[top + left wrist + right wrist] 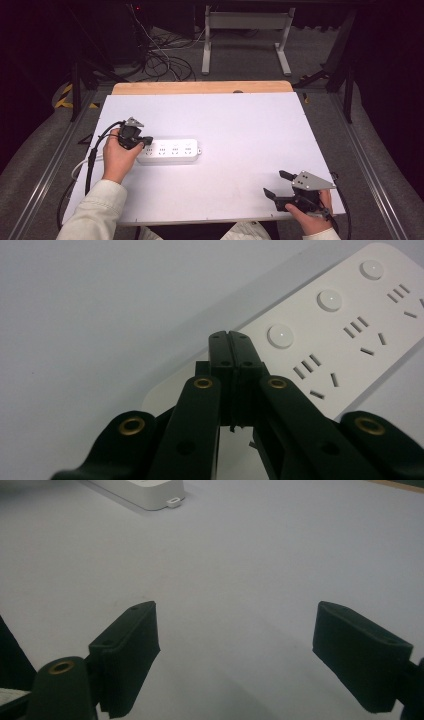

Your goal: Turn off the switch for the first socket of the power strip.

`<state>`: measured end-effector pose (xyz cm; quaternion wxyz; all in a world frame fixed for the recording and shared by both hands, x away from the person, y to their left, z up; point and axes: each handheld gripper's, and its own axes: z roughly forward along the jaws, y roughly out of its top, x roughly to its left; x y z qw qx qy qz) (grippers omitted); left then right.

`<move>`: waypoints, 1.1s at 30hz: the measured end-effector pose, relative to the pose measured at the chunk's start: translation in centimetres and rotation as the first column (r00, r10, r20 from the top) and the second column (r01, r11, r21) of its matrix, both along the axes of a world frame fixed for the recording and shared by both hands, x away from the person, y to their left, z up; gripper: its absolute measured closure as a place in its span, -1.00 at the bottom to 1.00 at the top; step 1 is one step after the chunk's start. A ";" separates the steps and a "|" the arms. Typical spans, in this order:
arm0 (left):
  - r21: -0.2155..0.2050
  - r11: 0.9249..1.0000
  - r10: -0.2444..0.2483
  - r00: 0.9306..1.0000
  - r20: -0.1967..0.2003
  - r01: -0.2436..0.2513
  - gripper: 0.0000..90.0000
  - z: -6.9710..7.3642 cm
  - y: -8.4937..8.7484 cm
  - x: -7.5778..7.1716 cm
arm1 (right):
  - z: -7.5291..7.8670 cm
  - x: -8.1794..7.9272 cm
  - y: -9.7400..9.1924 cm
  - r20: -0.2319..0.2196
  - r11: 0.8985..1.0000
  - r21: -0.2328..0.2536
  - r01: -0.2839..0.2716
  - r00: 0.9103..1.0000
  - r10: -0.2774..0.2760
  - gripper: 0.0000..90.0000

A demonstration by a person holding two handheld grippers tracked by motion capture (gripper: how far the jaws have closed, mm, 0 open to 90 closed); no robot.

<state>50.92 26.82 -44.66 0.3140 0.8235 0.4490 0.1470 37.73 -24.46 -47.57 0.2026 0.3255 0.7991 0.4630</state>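
Note:
A white power strip (172,151) lies left of the middle of the white table (240,120). My left gripper (145,141) is shut, and its tips hang over the strip's left end. In the left gripper view the two jaws of the left gripper (231,337) press flat together, with nothing between them. They sit just left of the nearest round button (280,335) on the power strip (350,325). My right gripper (277,183) stands open near the front right corner of the table. In its own view the right gripper (240,630) is spread wide over bare tabletop, and the power strip (145,491) lies far off at the top left.
The strip's white cord (80,167) runs off the table's left edge. A wooden strip (200,87) borders the far side. Behind the table, cables (160,60) lie on the floor beside a white desk frame (245,30). Metal rails run along both sides.

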 end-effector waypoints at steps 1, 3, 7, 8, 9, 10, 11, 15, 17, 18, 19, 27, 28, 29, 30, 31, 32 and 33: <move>0.012 1.000 -0.004 1.000 0.002 0.004 1.00 0.0 0.0 0.0 | 0.0 0.0 0.0 -0.001 1.000 0.000 0.000 1.000 0.000 -0.58; 0.018 1.000 -0.005 1.000 0.001 0.005 1.00 -0.1 0.0 0.0 | 0.0 0.0 0.0 -0.002 1.000 -0.003 -0.002 1.000 0.002 -0.58; 0.013 1.000 -0.015 1.000 0.004 0.015 1.00 -0.2 0.0 0.0 | -0.1 0.0 0.0 -0.005 1.000 -0.003 -0.003 1.000 0.003 -0.58; 0.021 1.000 -0.016 1.000 0.009 0.015 1.00 -0.2 0.0 0.0 | -0.1 0.0 0.0 -0.005 1.000 -0.003 -0.004 1.000 0.003 -0.58; 0.020 1.000 -0.017 1.000 0.008 0.016 1.00 -0.2 -0.1 0.0 | -0.1 0.0 0.0 -0.005 1.000 -0.003 -0.004 1.000 0.004 -0.58; 0.028 0.999 -0.022 1.000 0.010 0.021 1.00 -0.3 -0.1 0.0 | -0.1 0.0 0.0 -0.005 1.000 -0.003 -0.004 1.000 0.004 -0.58; 0.032 0.999 -0.018 1.000 0.007 0.018 1.00 -0.3 -0.2 0.0 | -0.1 0.0 0.0 -0.006 1.000 -0.003 -0.004 1.000 0.004 -0.58; 0.032 0.999 -0.001 1.000 -0.003 0.001 1.00 -0.3 -0.4 0.0 | -0.1 0.0 0.1 -0.006 1.000 -0.002 -0.006 1.000 0.006 -0.58; 0.035 0.999 0.002 1.000 0.000 -0.002 1.00 -0.3 -0.4 0.0 | -0.1 0.0 0.1 -0.005 1.000 -0.001 -0.006 1.000 0.006 -0.58; 0.039 0.999 0.004 1.000 0.006 -0.004 1.00 -0.4 -0.4 0.0 | -0.1 0.0 0.1 -0.005 1.000 -0.002 -0.007 1.000 0.007 -0.58; 0.039 0.999 0.004 1.000 0.006 -0.004 1.00 -0.4 -0.4 0.0 | -0.1 0.0 0.1 -0.005 1.000 -0.002 -0.007 1.000 0.007 -0.58; 0.019 1.000 0.008 1.000 0.007 -0.008 1.00 -0.5 -0.6 0.0 | 0.0 0.0 0.1 -0.002 1.000 -0.003 -0.009 1.000 0.009 -0.58; 0.021 1.000 0.007 1.000 0.009 -0.007 1.00 -0.5 -0.5 0.0 | 0.0 -0.1 0.1 -0.002 1.000 -0.003 -0.010 1.000 0.010 -0.58; 0.008 1.000 0.010 1.000 0.005 -0.010 1.00 -0.6 -0.5 0.0 | 0.0 -0.1 0.1 -0.003 1.000 -0.002 -0.010 1.000 0.010 -0.58; 0.008 1.000 0.010 1.000 0.005 -0.010 1.00 -0.6 -0.5 0.0 | 0.0 -0.1 0.1 -0.002 1.000 -0.002 -0.010 1.000 0.010 -0.58; 0.009 1.000 0.011 1.000 0.005 -0.011 1.00 -0.6 -0.5 -0.1 | 0.0 -0.1 0.1 -0.002 1.000 -0.002 -0.010 1.000 0.010 -0.58; 0.013 1.000 0.015 1.000 0.003 -0.015 1.00 -0.6 -0.5 -0.1 | 0.0 -0.1 0.1 -0.001 1.000 -0.002 -0.010 1.000 0.010 -0.58; 0.018 1.000 0.015 1.000 0.006 -0.015 1.00 -0.5 -0.5 -0.1 | 0.0 -0.1 0.1 -0.002 1.000 -0.002 -0.012 1.000 0.012 -0.58</move>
